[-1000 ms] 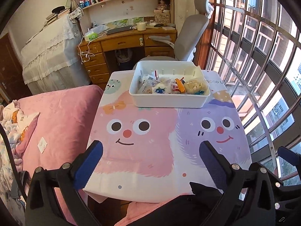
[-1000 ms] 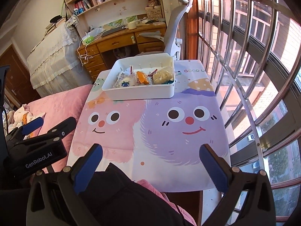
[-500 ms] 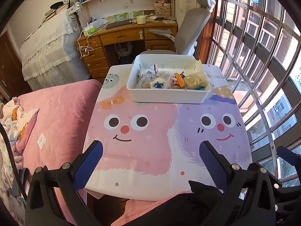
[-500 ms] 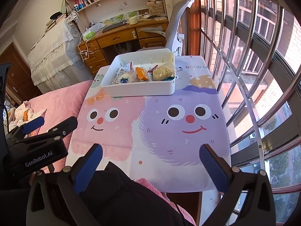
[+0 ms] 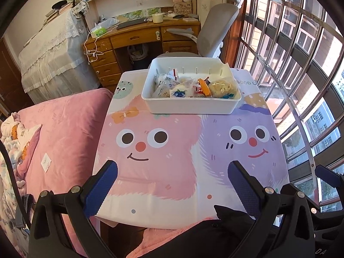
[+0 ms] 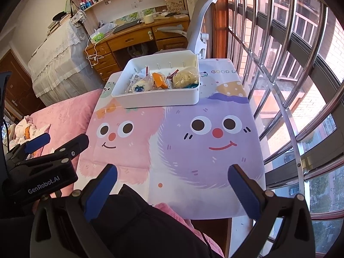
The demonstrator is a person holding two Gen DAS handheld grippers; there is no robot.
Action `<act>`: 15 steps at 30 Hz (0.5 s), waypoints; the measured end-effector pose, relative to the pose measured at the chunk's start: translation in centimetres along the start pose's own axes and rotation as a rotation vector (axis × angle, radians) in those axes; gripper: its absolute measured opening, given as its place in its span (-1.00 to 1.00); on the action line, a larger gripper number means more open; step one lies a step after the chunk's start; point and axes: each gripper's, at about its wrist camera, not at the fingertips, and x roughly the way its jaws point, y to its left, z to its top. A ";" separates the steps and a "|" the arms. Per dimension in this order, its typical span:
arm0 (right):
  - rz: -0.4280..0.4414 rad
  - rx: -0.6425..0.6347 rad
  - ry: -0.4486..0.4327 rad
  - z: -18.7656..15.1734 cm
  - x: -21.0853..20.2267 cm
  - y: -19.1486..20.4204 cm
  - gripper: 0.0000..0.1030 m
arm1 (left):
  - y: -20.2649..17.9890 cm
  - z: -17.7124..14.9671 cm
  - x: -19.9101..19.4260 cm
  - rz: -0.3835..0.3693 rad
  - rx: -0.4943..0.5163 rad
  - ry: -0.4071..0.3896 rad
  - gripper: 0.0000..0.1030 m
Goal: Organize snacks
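Left wrist view: left gripper [image 5: 172, 180] nearest, blue pads spread wide w/ nothing btwn them, hanging over the near edge of the cartoon-face tablecloth [image 5: 163, 163]. Right gripper [image 6: 172, 182] likewise wide apart & empty, over the purple-face side; left tool also visible at its left edge.

Mid: bare cloth, pink face left, purple face right.

Far end of table: white plastic bin [image 5: 190, 106] w/ the snacks inside, well apart from both grippers. In it, left to right: clear/white wrapped packets [image 5: 163, 86], a blueberry-print packet [image 5: 181, 91], an orange wrapped bar [image 5: 203, 87], a round pale puffy snack in clear film [image 5: 223, 88].

Handling, my guess: all light, film wrappers slick & crinkly; puffy one prob. crushable, so pinch gently, better by the wrapper's crimped end than across the body. Orange bar looks stiffest, take it across its short width. Bin is rigid, grip by rim if it needs shifting.

Beyond: grey office chair [image 5: 211, 32], wooden desk [image 5: 139, 36].
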 end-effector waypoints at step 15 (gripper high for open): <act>-0.008 -0.008 0.020 0.3 0.5 0.3 1.00 | 0.1 0.2 0.7 -0.010 -0.006 0.018 0.98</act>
